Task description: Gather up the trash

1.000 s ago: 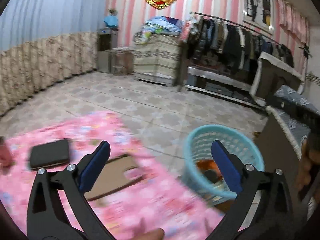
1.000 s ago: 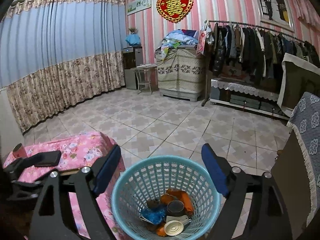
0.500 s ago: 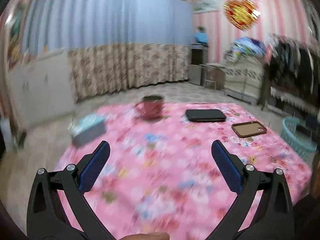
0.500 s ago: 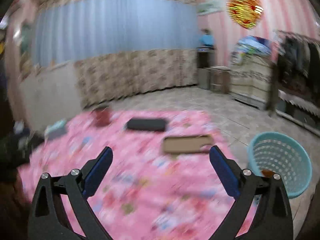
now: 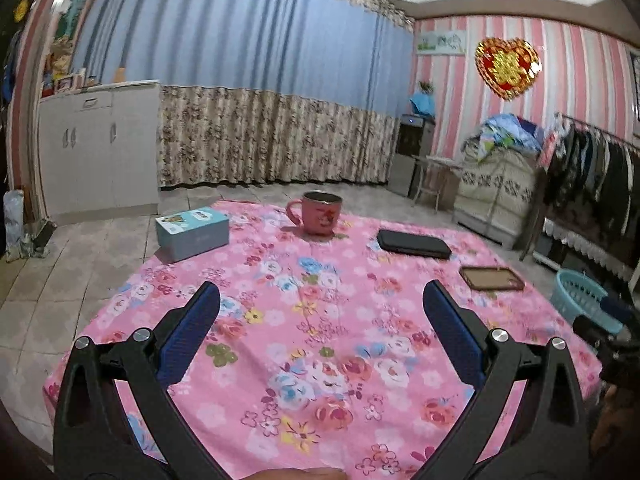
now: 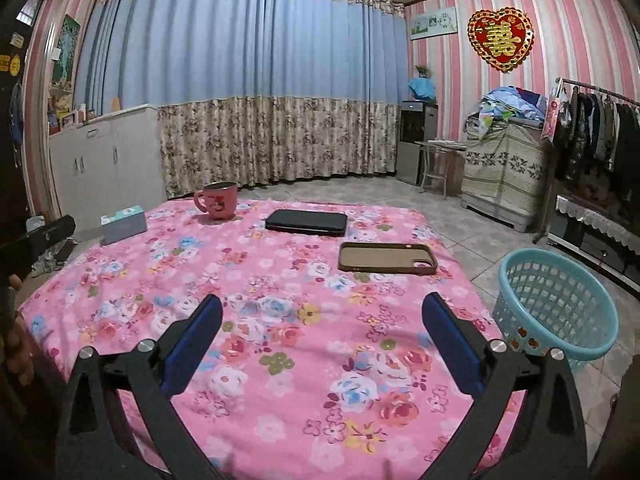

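Observation:
A low table under a pink floral cloth [image 5: 320, 340] [image 6: 280, 280] fills both wrist views. My left gripper [image 5: 320, 296] is open over its near half with nothing between the fingers. My right gripper [image 6: 322, 304] hovers over the near right part, its jaws opening wide and nothing between them. The teal mesh basket [image 6: 536, 300] [image 5: 580, 300] stands on the floor at the table's right edge; its inside is hidden from here. On the cloth lie a brown phone case [image 6: 386, 257] [image 5: 491, 278], a black case [image 6: 306, 222] [image 5: 414, 243], a red mug [image 6: 218, 200] [image 5: 320, 214] and a teal box [image 6: 123, 224] [image 5: 192, 232].
Tiled floor surrounds the table. A white cabinet [image 5: 100, 160] stands at the far left below blue curtains. A clothes rack [image 6: 600, 128] and a covered chest [image 6: 504, 172] line the right wall. A hand [image 6: 16, 352] shows at the left edge of the right wrist view.
Both views have swung left from the basket to the table top. The right jaws have spread wider. The basket now sits off to the right.

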`<state>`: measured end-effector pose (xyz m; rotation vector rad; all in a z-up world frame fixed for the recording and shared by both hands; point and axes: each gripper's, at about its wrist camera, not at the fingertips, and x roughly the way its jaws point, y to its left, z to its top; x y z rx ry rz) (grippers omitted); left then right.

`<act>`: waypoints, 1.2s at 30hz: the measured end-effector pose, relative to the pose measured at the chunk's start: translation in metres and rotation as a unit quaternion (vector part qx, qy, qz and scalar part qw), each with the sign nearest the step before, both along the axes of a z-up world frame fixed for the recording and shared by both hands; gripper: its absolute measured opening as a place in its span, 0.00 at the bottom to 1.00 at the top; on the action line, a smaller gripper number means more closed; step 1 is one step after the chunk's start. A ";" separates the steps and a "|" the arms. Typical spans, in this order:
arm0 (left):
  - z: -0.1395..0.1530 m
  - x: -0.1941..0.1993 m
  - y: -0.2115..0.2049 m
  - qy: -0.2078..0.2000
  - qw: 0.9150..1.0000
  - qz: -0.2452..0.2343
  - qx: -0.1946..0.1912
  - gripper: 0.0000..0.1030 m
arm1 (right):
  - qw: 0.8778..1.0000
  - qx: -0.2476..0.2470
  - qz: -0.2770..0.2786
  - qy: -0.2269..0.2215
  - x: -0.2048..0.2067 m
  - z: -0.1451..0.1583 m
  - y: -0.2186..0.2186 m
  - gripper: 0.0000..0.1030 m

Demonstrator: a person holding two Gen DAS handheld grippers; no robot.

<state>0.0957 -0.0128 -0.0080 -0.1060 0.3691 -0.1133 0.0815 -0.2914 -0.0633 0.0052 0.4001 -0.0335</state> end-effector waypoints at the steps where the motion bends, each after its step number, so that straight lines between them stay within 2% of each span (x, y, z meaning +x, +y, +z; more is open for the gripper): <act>1: -0.002 0.000 -0.003 0.003 1.000 -0.003 -0.001 0.95 | 1.000 0.004 -0.001 -0.002 -0.001 0.000 -0.003 0.95; 4: -0.008 0.002 -0.011 0.025 0.999 -0.020 -0.022 0.95 | 1.000 0.019 -0.006 0.003 -0.001 -0.001 -0.008 0.95; 8: -0.018 0.003 -0.027 0.045 0.999 -0.024 0.003 0.95 | 1.000 0.013 -0.005 0.009 0.000 -0.002 -0.004 0.95; 11: -0.021 0.002 -0.034 0.051 0.998 -0.035 0.006 0.95 | 1.000 0.008 -0.003 0.018 0.003 -0.005 0.002 0.95; 18: -0.023 -0.003 -0.041 0.050 0.998 -0.034 0.022 0.95 | 1.000 -0.017 0.005 0.021 0.005 -0.007 0.018 0.95; 33: -0.022 -0.005 -0.049 0.047 0.998 -0.035 0.039 0.95 | 1.000 -0.017 -0.003 0.015 0.001 -0.008 0.014 0.95; 36: -0.025 -0.006 -0.053 0.048 0.997 -0.035 0.043 0.95 | 0.999 -0.030 -0.013 0.010 -0.001 -0.009 0.015 0.95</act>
